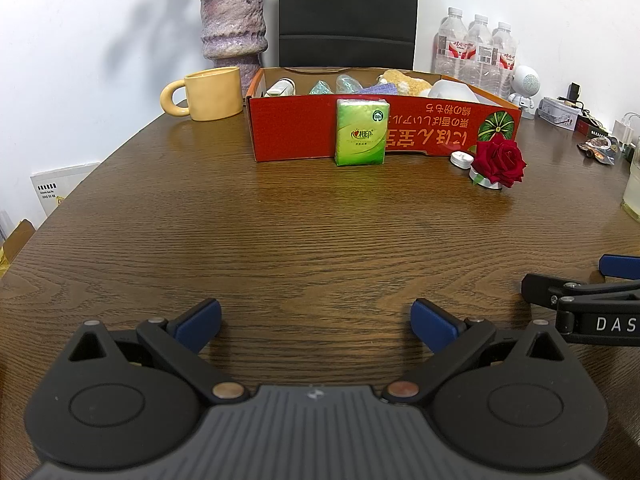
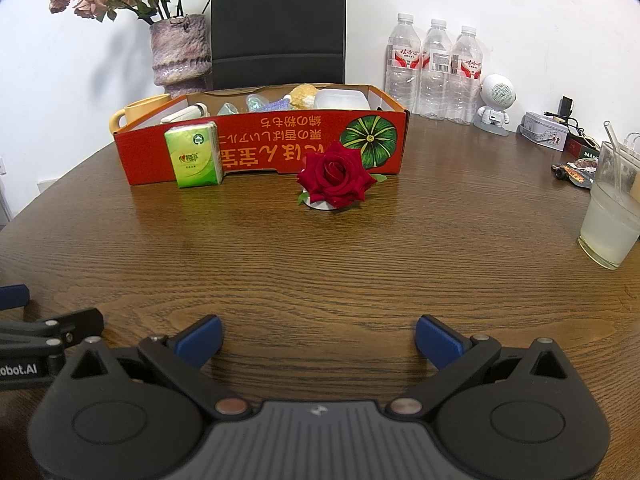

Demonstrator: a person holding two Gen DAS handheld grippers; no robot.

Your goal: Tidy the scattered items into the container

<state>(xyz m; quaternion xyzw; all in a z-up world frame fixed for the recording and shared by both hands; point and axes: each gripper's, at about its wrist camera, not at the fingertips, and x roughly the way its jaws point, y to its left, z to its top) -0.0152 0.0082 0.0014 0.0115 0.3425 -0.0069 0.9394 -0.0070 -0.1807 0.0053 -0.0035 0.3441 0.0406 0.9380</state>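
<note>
**A:** What am I looking at from your end?

**B:** A dark wood-grain table (image 1: 304,216) against a white wall. Along the back, left to right: a purple vase (image 1: 232,24), a yellow mug (image 1: 208,94), the red cardboard box (image 1: 296,128) that serves as the container, then three water bottles (image 2: 434,68) and a glass of pale drink (image 2: 610,224) at the far right edge.

**A:** And the loose items?

**B:** Three that I can see. A green tissue pack (image 1: 362,132) stands upright against the box's front wall. Further right, a small white cap (image 1: 462,159) lies near the box's front corner, just beside a red rose (image 2: 334,178) on a white base. The box already holds several things.

**A:** Your grippers?

**B:** My left gripper (image 1: 316,320) is spread wide with nothing between its jaws, low over the near table. My right gripper (image 2: 318,338) is the same: parted, empty, well short of everything.

**A:** So which step?

**B:** I'd judge between picks. The tissue pack sits dead ahead of my left, the rose ahead of my right. Next I'd reach forward, straddle the pack across its narrow faces, close, and lift it clear over the box wall.
</note>
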